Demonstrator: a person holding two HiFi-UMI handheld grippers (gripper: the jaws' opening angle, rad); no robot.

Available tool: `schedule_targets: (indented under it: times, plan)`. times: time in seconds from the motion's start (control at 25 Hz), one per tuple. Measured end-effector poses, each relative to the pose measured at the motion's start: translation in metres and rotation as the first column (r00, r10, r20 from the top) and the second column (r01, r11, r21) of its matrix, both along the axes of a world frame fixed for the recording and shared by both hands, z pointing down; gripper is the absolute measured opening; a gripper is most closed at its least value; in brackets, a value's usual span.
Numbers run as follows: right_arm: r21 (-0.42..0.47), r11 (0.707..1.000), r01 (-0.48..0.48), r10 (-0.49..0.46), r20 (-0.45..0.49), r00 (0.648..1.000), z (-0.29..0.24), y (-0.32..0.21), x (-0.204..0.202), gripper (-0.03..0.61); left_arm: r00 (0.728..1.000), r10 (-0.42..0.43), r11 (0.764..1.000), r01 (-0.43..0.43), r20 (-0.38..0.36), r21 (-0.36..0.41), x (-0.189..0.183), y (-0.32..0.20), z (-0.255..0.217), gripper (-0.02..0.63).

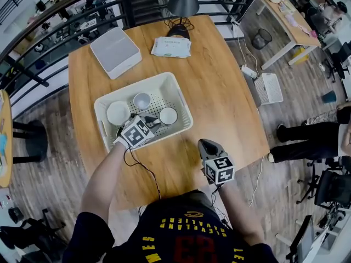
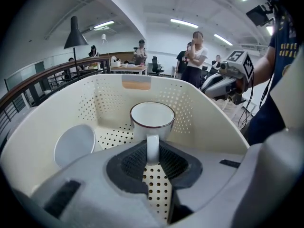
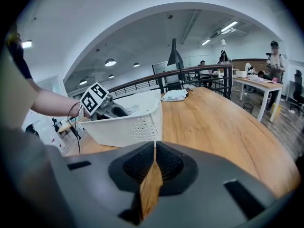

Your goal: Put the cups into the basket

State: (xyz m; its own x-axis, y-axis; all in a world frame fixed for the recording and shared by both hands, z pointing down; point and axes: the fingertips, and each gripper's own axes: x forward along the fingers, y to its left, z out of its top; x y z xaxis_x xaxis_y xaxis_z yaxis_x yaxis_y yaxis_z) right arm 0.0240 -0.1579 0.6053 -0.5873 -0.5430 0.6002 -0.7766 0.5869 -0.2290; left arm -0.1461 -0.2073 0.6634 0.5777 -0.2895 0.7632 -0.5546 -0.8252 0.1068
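The left claw (image 2: pixel 152 161) is drawn narrow, its dark ribbed pads clamped on the handle of a white cup (image 2: pixel 152 117). That cup stands upright, glazed and smooth, with a thin dark line round its rim. It sits low inside the basket (image 2: pixel 216 122), just ahead of the claw tips, over the perforated floor. The basket is cream plastic with rounded corners and walls peppered with small holes. Its far wall rises just beyond the cup and its right wall is close alongside.

To the claw's left there is open floor, then a wide cup (image 2: pixel 73 144) tipped with its mouth towards the claw, near the left wall. From the head view the left claw (image 1: pixel 156 122) reaches in over the basket's near rim (image 1: pixel 184 107). A small cup (image 1: pixel 142 100) stands just beyond and to the left of the held one (image 1: pixel 168 115), apart from it.

The right claw (image 3: pixel 153 167) is pressed together with nothing in it. It hovers over bare wooden table (image 3: pixel 213 122) close to the near edge (image 1: pixel 241 155), to the basket's right and clear of it (image 1: pixel 207 146).

Beyond the basket lie a flat white box (image 1: pixel 115 51) and a packet of wipes (image 1: pixel 171 46). A dark lamp (image 1: pixel 182 1) stands at the far edge. A black railing (image 1: pixel 55 32) runs just past the table.
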Motion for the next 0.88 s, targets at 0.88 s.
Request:
schedule_targets:
  times: [0.88]
  plan:
    - [0.031,0.999,0.013,-0.014,0.044,0.999,-0.017,-0.002,0.0,0.021,0.989,-0.128,0.949,0.102,0.069,0.3,-0.025,-0.013,-0.064,0.167]
